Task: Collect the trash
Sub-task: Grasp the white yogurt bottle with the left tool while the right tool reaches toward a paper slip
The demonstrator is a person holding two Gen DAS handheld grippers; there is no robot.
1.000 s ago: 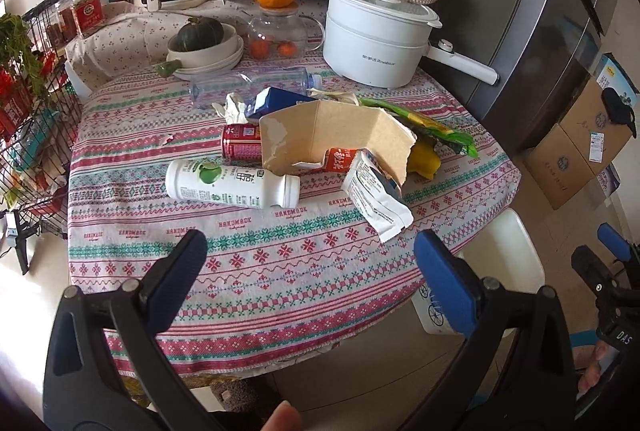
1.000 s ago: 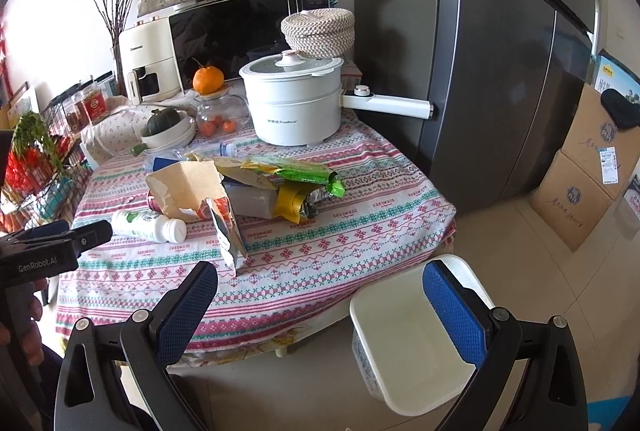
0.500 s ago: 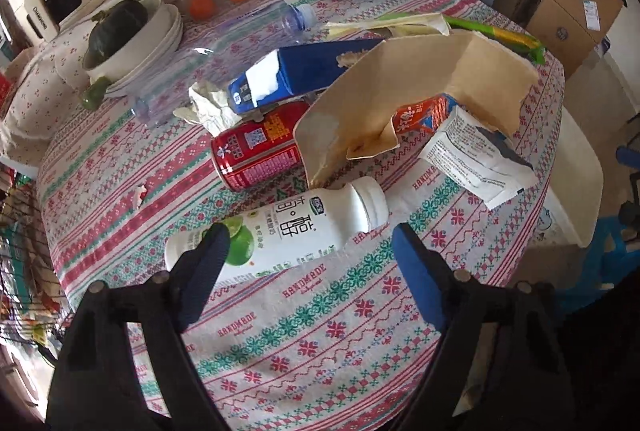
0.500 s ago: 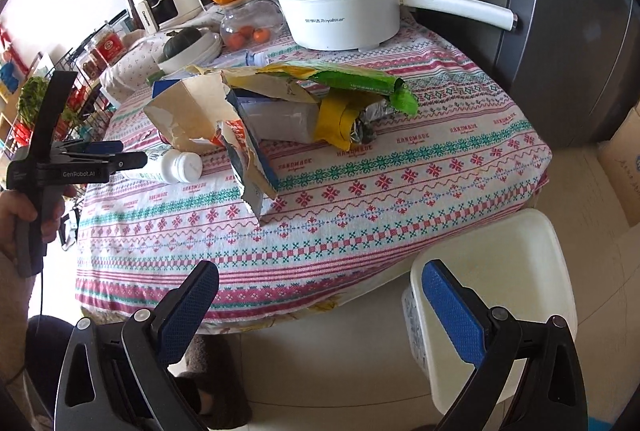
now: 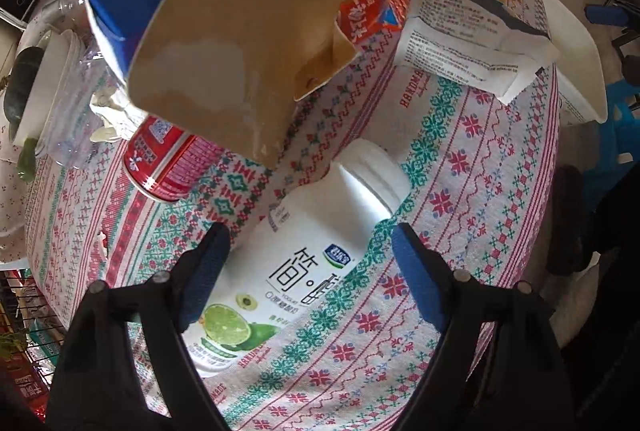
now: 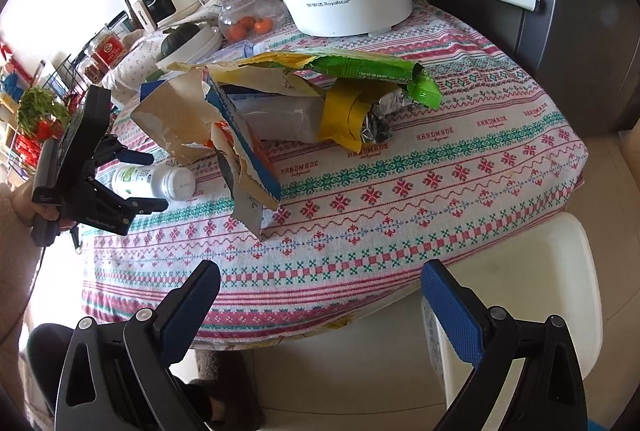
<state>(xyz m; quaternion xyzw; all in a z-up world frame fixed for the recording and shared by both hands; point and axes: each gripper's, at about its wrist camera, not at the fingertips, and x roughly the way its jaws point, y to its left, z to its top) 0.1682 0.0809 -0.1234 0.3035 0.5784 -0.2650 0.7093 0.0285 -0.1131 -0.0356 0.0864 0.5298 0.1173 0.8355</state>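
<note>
1. Our left gripper [image 5: 308,263] has its jaws spread astride the bottle [image 5: 288,271], lying at six o'clock on the desk [image 5: 480,191]; they narrowed just now, not yet pinching.
2. We judge the bottle light, stiff and slick; take its mid-body.
3. Right gripper [image 6: 320,311] jaws spread, empty.

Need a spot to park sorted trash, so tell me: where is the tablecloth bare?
Bare: the tablecloth's near strip, from the yellow wrapper to the table edge. Crowded: the litter pile around the torn cardboard and yogurt bottle.
</note>
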